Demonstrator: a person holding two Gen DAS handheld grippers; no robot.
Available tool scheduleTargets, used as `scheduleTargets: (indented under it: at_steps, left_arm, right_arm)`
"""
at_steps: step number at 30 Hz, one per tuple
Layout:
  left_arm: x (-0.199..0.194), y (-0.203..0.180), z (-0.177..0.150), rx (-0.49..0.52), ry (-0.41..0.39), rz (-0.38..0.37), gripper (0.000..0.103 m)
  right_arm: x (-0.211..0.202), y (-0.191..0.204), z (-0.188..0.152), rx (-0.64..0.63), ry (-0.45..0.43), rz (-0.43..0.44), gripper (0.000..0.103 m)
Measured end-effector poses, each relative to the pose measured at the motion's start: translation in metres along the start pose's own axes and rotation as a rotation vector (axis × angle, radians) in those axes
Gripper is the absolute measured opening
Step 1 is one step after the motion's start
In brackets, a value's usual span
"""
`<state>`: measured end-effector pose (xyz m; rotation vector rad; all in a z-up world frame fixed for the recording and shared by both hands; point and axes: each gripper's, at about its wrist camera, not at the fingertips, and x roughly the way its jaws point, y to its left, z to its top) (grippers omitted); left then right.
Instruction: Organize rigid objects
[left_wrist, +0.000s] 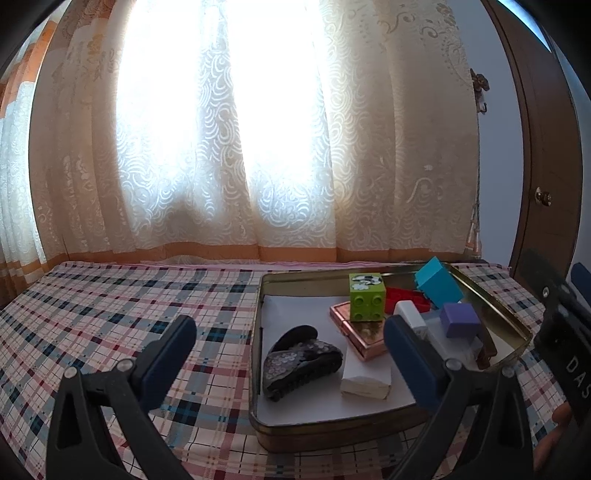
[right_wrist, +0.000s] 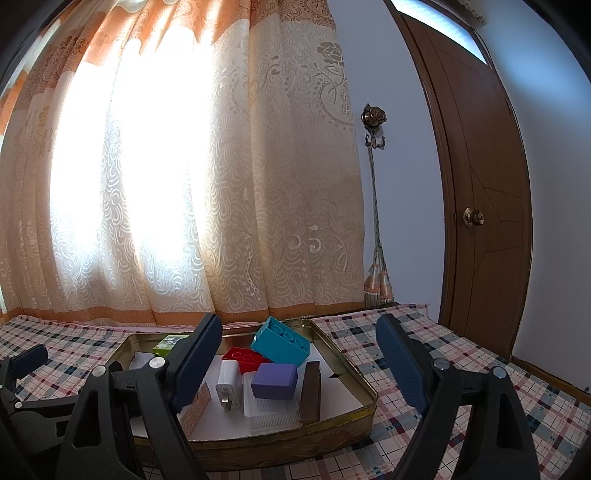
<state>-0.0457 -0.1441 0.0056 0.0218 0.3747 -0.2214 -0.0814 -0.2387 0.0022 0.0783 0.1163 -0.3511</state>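
Gold metal tin (right_wrist: 343, 413) between right gripper (right_wrist: 299, 354) fingers, untouched | both grippers spread, empty | left gripper (left_wrist: 290, 349) straddles black hair clip (left_wrist: 301, 363)

left tool (left_wrist: 290, 341) open, empty | tin tray (left_wrist: 332, 430) holds hair clip (left_wrist: 301, 363), green block (left_wrist: 366, 297)

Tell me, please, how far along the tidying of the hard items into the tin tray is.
It looks nearly or fully done. The metal tray already holds the hair claw clip, green block, teal block, red brick, purple box and white charger. Nothing is in hand: the left gripper and right gripper both stand open and empty. No loose item shows on the plaid cloth.
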Motion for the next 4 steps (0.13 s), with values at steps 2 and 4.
scheduleTargets:
  at_steps: [2,4]
  left_arm:
    - [0.0002,0.0005,0.0000,-0.002,0.003,-0.001,0.103]
    - [0.0002,0.0004,-0.0001,-0.001,0.002,0.002,0.103]
  right_arm:
    - [0.0003,0.0001,-0.0001,-0.001,0.001,0.001,0.087]
    - [0.0006,0.0001,0.0003,-0.002,0.004,0.000,0.087]
